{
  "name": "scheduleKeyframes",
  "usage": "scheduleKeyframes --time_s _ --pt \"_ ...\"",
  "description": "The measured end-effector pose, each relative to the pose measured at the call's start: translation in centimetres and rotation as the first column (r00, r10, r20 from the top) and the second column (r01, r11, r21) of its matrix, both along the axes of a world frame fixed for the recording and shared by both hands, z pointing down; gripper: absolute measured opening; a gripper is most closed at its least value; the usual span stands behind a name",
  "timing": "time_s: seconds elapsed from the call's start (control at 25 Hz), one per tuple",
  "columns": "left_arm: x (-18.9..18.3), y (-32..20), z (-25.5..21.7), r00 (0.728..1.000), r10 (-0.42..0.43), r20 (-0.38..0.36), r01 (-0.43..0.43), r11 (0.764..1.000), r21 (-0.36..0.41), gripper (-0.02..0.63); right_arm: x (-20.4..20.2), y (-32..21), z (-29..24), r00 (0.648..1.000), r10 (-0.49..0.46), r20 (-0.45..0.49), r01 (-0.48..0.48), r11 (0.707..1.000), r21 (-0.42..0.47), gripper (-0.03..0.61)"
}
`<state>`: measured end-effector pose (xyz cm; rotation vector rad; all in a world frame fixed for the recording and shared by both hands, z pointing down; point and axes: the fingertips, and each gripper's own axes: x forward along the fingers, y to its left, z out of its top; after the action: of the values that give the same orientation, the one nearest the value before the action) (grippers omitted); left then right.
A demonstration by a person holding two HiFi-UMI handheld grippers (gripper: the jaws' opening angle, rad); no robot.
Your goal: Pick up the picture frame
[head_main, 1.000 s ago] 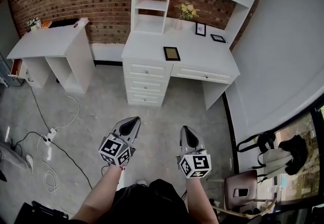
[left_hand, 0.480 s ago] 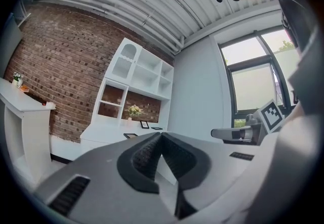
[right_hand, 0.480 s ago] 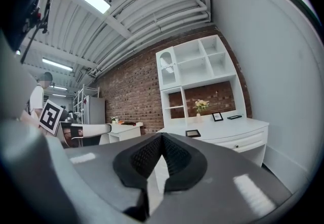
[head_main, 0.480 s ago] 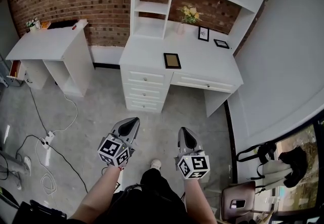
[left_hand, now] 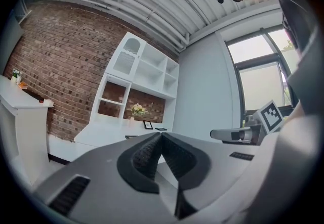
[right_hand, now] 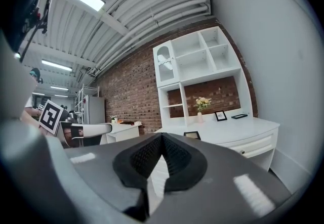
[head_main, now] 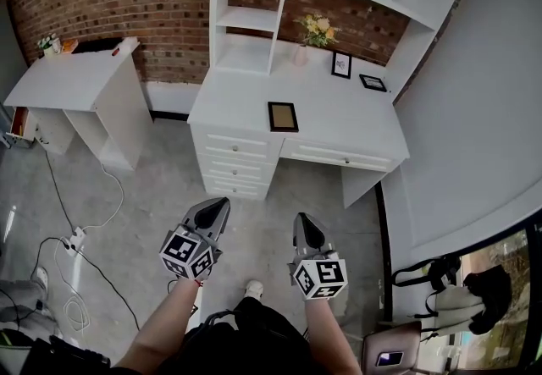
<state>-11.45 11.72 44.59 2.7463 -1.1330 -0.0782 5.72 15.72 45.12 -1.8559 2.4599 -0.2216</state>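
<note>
A dark picture frame (head_main: 283, 116) with a tan picture lies flat near the front of the white desk (head_main: 356, 128). It is small in the left gripper view (left_hand: 132, 137) and in the right gripper view (right_hand: 192, 135). My left gripper (head_main: 222, 203) and right gripper (head_main: 301, 217) are held side by side over the grey floor, well short of the desk, and both point at it. In the left gripper view (left_hand: 161, 134) and the right gripper view (right_hand: 162, 136) the jaws are shut, pads meeting, with nothing between them.
A standing frame (head_main: 341, 64), a flat frame (head_main: 371, 82) and a vase of flowers (head_main: 314, 29) sit at the desk's back, under white shelves. A second white table (head_main: 68, 77) stands to the left. Cables (head_main: 85, 238) run over the floor there. A grey wall (head_main: 474, 111) bounds the right.
Both grippers and the person have moved forward toward the desk, which now looks nearer and larger. The jaws have stayed shut.
</note>
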Motion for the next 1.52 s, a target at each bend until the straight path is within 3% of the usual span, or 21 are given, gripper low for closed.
scheduleKeyframes --time_s 0.44,0.96,1.52 --pt "3.0 -6.4 0.4 1.0 -0.018 -0.009 0.018 1.0 -0.012 -0.014 3.0 -6.9 0.9 1.0 -0.014 0.01 0.014 1.0 -0.023 0.003" --pt "3.7 -11.5 0.9 0.996 -0.087 -0.03 0.086 0.996 -0.022 -0.014 3.7 -13.0 1.4 0.995 -0.095 -0.012 0.094 0.995 -0.041 0.003" --pt "5.8 -16.4 3.5 0.999 -0.048 0.01 0.048 0.997 -0.064 -0.014 4.7 -18.2 4.3 0.996 -0.089 -0.003 0.088 0.989 -0.121 0.003"
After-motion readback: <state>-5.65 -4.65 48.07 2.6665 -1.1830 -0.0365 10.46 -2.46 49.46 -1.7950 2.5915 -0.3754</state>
